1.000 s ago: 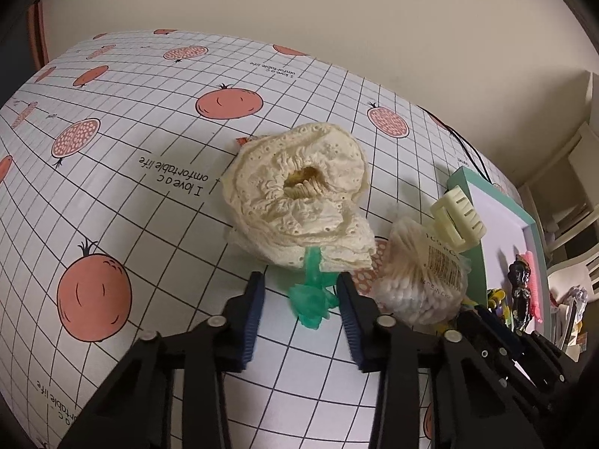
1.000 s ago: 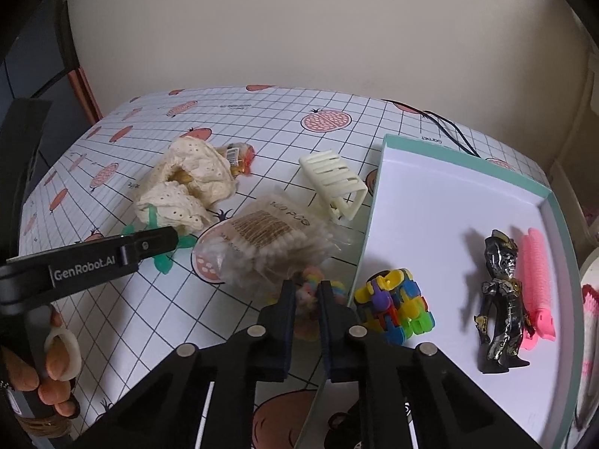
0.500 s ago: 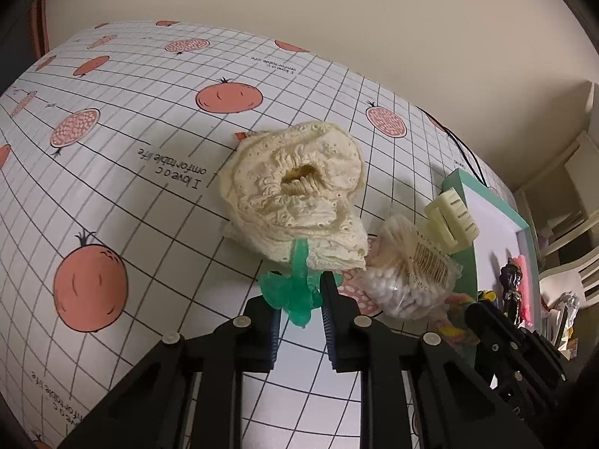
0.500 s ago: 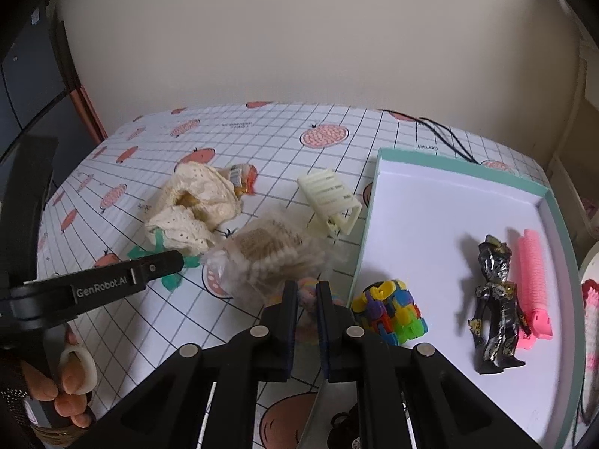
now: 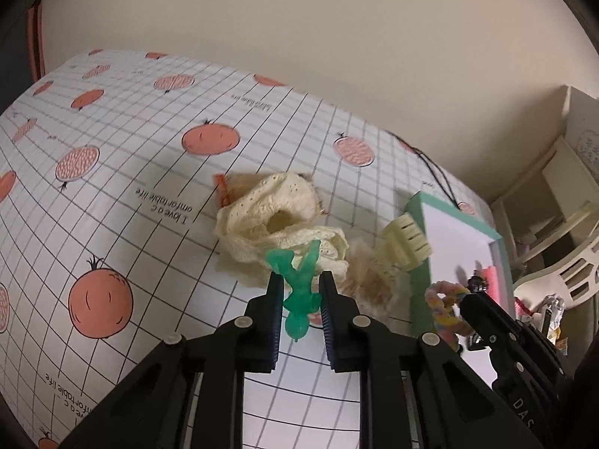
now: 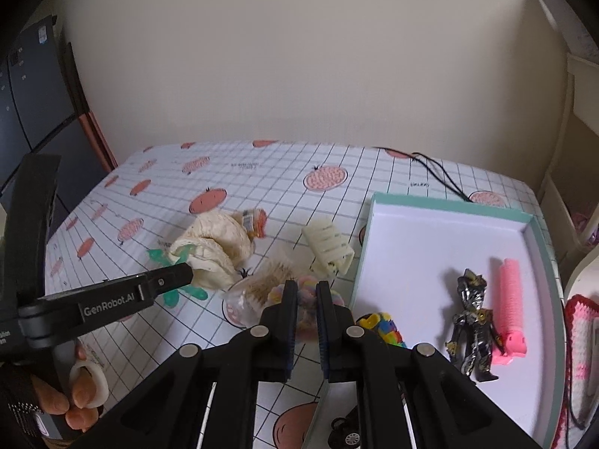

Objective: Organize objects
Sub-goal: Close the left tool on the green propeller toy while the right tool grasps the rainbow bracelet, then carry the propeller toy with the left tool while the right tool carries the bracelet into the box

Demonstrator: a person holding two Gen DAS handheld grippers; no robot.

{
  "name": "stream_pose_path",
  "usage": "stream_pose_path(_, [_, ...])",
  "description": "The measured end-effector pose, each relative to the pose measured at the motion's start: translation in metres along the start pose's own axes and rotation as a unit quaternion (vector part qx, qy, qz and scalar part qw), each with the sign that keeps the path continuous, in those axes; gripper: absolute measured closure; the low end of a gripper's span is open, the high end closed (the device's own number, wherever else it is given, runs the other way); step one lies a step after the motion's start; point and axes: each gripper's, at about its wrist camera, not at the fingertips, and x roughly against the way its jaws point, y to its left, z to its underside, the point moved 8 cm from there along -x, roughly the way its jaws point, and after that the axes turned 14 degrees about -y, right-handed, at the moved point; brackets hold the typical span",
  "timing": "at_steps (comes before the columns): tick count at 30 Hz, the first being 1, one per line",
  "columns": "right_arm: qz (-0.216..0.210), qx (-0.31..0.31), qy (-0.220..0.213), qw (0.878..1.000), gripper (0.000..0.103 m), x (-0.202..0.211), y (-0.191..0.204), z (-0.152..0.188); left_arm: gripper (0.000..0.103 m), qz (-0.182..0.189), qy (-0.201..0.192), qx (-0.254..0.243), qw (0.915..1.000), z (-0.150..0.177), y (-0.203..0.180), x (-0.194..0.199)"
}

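My left gripper [image 5: 299, 293] is shut on a green rubbery toy figure [image 5: 297, 310], held just in front of the cream lace scrunchie [image 5: 277, 220]. From the right wrist view that gripper [image 6: 176, 280] comes in from the left, with the green figure [image 6: 174, 297] under its tip. My right gripper [image 6: 307, 295] is shut on a pastel fuzzy ring [image 6: 312, 286], close to the left wall of the teal-rimmed tray [image 6: 449, 202]. In the left wrist view, the fuzzy ring [image 5: 445, 310] hangs beside the tray [image 5: 417, 239].
A cream hair claw [image 6: 329, 247], a bag of cotton swabs [image 6: 262, 284] and an orange wrapper [image 6: 258, 220] lie on the tablecloth. The tray holds a dark figurine [image 6: 471, 318], a pink roller [image 6: 509, 299] and a multicolour block toy [image 6: 382, 329]. A black cord [image 6: 438, 176] runs behind it.
My left gripper shut on the green figure and raised it off the cloth. The right gripper, still shut on the fuzzy ring, rose and drew back from the table.
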Motion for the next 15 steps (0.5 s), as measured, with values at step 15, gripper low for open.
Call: stream_pose_path(15, [0.0, 0.0, -0.021, 1.0, 0.092, 0.018, -0.006, -0.014, 0.083, 0.024, -0.036, -0.007, 0.999, -0.013, -0.03, 0.023])
